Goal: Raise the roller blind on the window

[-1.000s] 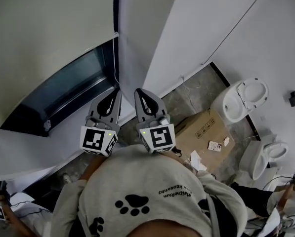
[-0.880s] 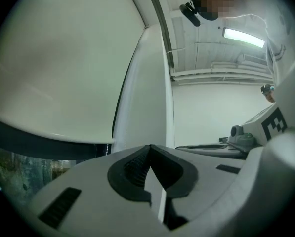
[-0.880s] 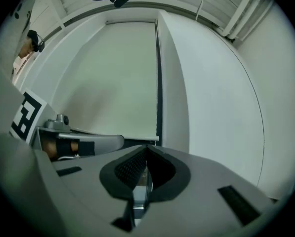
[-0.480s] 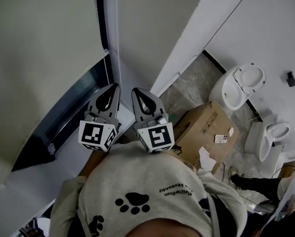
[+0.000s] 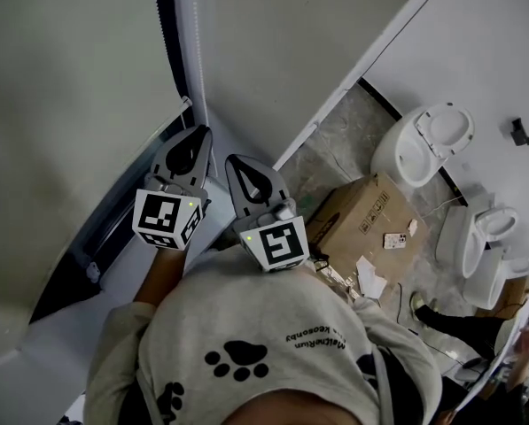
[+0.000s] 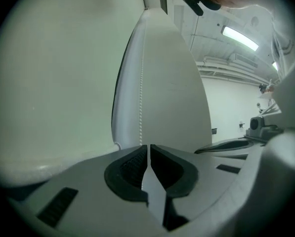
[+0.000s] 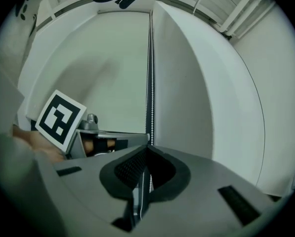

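Observation:
The pale roller blind (image 5: pixel 60 104) hangs over the window at the left and fills the left gripper view (image 6: pixel 53 83). Its white bead chain (image 5: pixel 196 69) runs down along the dark frame at the blind's right edge. My left gripper (image 5: pixel 199 133) is shut and held level, its tips just below the chain's visible end. In the left gripper view the chain (image 6: pixel 140 102) drops just left of the shut tips (image 6: pixel 148 146), and nothing sits between the jaws. My right gripper (image 5: pixel 232 160) is shut, beside the left one and a little further back. In its view the chain (image 7: pixel 149 73) lines up with the tips (image 7: pixel 148 146); contact cannot be told.
A white side wall (image 5: pixel 273 60) stands right of the window recess. On the floor at the right lie a cardboard box (image 5: pixel 361 215), paper scraps and two white toilets (image 5: pixel 423 144) (image 5: pixel 481 242). The dark strip of glass (image 5: pixel 113 228) and the sill lie below the blind.
Both grippers have moved forward and left toward the blind's right edge, and the view has swung with them. The left tips now sit by the bead chain. Both jaws stay shut.

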Tool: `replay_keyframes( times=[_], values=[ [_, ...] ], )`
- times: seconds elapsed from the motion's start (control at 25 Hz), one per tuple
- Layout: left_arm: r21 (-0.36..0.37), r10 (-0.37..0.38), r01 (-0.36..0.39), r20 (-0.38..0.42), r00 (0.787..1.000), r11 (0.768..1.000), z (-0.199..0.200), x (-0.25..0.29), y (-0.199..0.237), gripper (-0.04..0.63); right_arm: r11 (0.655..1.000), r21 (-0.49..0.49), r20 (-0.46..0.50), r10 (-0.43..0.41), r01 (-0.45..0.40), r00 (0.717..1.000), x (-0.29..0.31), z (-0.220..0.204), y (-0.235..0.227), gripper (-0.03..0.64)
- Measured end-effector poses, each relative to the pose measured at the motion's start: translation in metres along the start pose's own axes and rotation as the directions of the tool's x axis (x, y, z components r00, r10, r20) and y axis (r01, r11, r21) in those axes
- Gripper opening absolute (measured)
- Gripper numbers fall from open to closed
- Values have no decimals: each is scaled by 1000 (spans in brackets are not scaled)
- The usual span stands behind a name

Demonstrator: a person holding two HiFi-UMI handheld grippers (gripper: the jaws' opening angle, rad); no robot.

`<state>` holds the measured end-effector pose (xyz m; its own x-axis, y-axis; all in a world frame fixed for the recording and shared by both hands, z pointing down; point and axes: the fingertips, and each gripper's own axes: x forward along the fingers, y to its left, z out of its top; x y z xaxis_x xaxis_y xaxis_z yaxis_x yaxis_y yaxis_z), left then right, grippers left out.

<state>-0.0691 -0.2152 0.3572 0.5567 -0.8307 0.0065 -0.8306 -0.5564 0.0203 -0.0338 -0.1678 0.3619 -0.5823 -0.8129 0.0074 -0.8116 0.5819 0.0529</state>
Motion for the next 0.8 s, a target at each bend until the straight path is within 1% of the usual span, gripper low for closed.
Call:
replay_keyframes(
  times=[0.08, 0.12, 0.16, 0.2, 0.36, 0.52, 0.56, 0.6, 0.64, 0.72, 0.8],
  values=[
    [-3, 7, -7, -6, 1000, 1000, 0, 6, 5, 15, 1000, 2, -4, 10, -10, 1000, 3, 1, -1, 9],
    [-4, 10, -10, -9, 1000, 1000, 0, 8, 7, 58, 1000, 1, -5, 15, -15, 1000, 4, 1, -1, 9],
    [-3, 12, -12, -12, 1000, 1000, 0, 11, 9, 121, 1000, 0, -6, 17, -17, 1000, 4, 1, -1, 9],
    [0, 14, -14, -15, 1000, 1000, 0, 12, 10, 129, 1000, 4, -6, 18, -18, 1000, 5, 1, -1, 9],
    [10, 15, -15, -20, 1000, 1000, 2, 19, 12, 129, 1000, 13, -5, 25, -25, 1000, 6, 2, 0, 9],
    [15, -13, 14, -28, 1000, 1000, 2, 31, 9, 123, 1000, 7, -9, 30, -30, 1000, 5, 1, -1, 9],
    [19, -21, 22, -27, 999, 1000, 4, 33, 8, 98, 1000, 7, -8, 30, -30, 1000, 5, 2, -2, 9],
    [22, -29, 29, -26, 999, 999, 5, 34, 8, 57, 1000, 7, -7, 31, -31, 1000, 4, 2, -2, 9],
    [23, -38, 39, -26, 999, 999, 6, 35, 7, 37, 1000, 7, -5, 31, -31, 1000, 4, 3, -2, 9],
    [20, -68, 69, -31, 997, 997, 7, 35, 4, 17, 1000, 6, -6, 30, -30, 1000, 4, 2, -3, 9],
    [15, -103, 104, -38, 994, 994, 5, 34, -1, 15, 999, 5, -8, 32, -32, 999, 3, 1, -5, 9]
  ],
)
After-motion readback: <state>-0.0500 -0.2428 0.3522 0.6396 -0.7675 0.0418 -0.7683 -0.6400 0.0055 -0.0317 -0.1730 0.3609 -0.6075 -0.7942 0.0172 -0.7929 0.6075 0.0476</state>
